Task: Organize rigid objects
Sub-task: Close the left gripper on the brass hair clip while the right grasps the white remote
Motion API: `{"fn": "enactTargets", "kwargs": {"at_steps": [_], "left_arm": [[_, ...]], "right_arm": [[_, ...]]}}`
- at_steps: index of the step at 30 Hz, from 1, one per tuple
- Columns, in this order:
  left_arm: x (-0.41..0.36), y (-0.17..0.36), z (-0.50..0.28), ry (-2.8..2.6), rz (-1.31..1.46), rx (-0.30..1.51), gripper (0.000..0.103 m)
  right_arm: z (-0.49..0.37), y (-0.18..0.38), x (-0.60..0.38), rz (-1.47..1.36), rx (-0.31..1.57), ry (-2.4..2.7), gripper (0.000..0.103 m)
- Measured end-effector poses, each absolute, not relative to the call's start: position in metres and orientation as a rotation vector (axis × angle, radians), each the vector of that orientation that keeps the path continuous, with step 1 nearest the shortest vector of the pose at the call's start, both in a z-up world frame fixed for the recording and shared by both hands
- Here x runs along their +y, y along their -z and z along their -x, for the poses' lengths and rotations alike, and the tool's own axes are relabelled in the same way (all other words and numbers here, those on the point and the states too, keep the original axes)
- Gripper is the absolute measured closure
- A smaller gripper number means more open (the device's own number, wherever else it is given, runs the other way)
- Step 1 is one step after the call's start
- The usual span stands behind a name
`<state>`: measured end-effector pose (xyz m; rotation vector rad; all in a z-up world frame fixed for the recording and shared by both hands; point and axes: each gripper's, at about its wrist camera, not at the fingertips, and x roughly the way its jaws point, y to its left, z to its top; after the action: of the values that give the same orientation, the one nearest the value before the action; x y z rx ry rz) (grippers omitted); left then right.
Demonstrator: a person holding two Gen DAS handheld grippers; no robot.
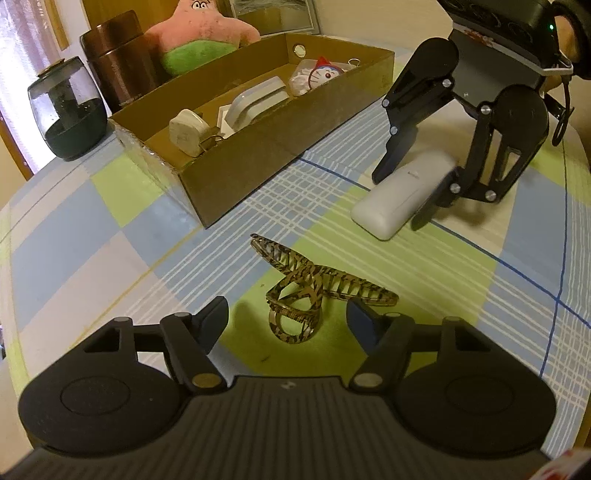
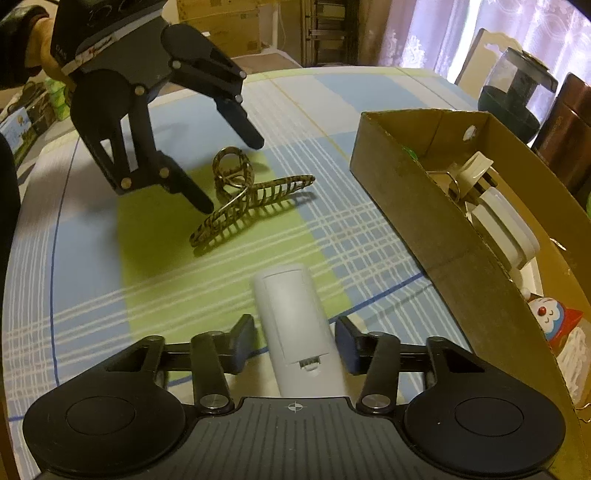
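A tortoiseshell hair claw [image 1: 306,291] lies on the checked cloth, and my left gripper [image 1: 289,323] stands open around its ring end, pads clear of it on both sides. The right wrist view shows the same left gripper [image 2: 229,173] tilted down over the hair claw [image 2: 251,199]. A white remote [image 2: 291,306] lies back side up, lengthwise between the fingers of my right gripper [image 2: 295,343]. A thin strip of cloth shows beside its left pad, so the jaws are open. In the left wrist view the right gripper [image 1: 400,197] straddles the remote [image 1: 395,199].
An open cardboard box [image 1: 266,147] stands behind both objects and holds white plastic items and a Doraemon figure [image 1: 325,74]. Its near wall [image 2: 424,206] rises just right of the remote. A pink plush [image 1: 199,33], a brown canister [image 1: 114,55] and a dark glass jar [image 1: 66,110] stand beyond.
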<state>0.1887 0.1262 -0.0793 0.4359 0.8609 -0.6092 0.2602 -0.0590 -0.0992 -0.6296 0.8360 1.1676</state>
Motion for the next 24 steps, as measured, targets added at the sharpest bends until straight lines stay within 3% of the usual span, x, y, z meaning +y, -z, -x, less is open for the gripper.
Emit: {"fn": "enactTargets", "kwargs": {"at_steps": [10, 17, 24], "left_arm": [[0.124, 0.082, -0.192, 0.648, -0.402, 0.849, 0.039], [0.119, 0.083, -0.194, 0.653, -0.405, 0.847, 0.059], [0.113, 0.081, -0.187, 0.630, -0.368, 0.860, 0.064]], "right_arm": [[-0.250, 0.095, -0.072, 0.557, 0.882, -1.059, 0.066], [-0.243, 0.093, -0.098, 0.378, 0.932, -0.914, 0.066], [-0.235, 0.090, -0.119, 0.241, 0.958, -0.773, 0.066]]}}
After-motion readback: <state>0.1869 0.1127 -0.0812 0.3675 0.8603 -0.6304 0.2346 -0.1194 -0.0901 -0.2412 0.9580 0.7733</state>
